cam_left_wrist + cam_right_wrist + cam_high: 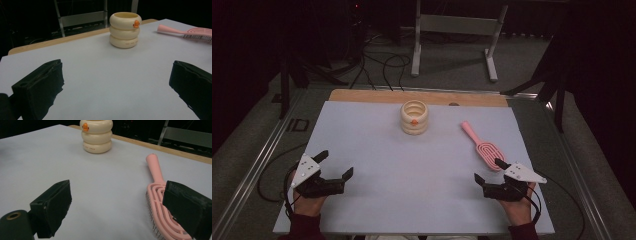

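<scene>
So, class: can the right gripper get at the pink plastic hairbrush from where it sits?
Probably yes. The right gripper is open beside the pink plastic hairbrush, whose head lies by one jaw with nothing between.

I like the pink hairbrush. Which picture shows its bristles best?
The right gripper view: the hairbrush is close, lying on its side, bristles clear. The high view shows the whole brush from above, small. The left gripper view shows its handle and part of the head.

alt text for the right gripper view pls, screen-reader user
The right gripper hangs open over a pale table sheet, one black jaw in front of a pink hairbrush lying bristles down. Farther back stands a cream ribbed holder bearing a small orange mark.
</scene>
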A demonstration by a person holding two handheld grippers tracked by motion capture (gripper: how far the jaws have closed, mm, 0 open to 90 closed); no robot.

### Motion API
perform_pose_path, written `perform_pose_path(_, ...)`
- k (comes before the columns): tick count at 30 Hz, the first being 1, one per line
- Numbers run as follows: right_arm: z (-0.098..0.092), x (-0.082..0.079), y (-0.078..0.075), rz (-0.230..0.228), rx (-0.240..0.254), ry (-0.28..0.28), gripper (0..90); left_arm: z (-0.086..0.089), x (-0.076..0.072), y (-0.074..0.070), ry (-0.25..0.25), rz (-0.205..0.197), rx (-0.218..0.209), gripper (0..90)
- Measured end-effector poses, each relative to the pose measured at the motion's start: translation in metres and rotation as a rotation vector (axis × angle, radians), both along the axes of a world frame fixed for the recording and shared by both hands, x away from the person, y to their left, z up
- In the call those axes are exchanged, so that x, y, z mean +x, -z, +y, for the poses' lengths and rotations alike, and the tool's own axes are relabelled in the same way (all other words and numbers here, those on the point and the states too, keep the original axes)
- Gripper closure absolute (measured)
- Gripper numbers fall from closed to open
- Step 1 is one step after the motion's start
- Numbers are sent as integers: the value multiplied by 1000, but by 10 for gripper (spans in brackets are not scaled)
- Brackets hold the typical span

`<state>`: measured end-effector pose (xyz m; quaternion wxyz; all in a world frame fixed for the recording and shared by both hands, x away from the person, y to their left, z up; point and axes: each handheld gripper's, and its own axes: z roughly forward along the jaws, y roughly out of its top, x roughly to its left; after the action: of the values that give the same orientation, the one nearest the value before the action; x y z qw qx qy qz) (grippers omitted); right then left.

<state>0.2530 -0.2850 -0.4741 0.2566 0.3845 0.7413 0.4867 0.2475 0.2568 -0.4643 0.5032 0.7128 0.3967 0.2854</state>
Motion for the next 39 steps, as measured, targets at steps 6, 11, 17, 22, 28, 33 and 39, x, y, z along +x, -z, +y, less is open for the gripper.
perform_pose_path(6, 0, 0, 0, 3, 2, 2, 82, 1, 0, 0, -7, -3, -2, 0)
perform_pose_path(11, 1, 2, 1, 15, 1, -4, 82, 2, -1, 0, -16, 0, 0, 0)
perform_pose_path(17, -2, 4, -2, 23, 14, 9, 82, 4, -2, -2, -28, -3, -2, 0)
perform_pose_path(22, -4, 8, -6, 35, 13, 10, 83, 5, -2, -2, -34, -4, -2, 0)
perform_pose_path(28, -3, 14, -11, 42, -11, 15, 87, 5, -2, -2, -36, -5, -5, 0)
perform_pose_path(33, -5, 22, -12, 63, -31, 30, 99, 5, -2, -1, -35, -4, -7, 0)
perform_pose_path(39, -7, 31, -10, 92, -48, 29, 162, 4, -2, 0, -35, 0, -5, 0)
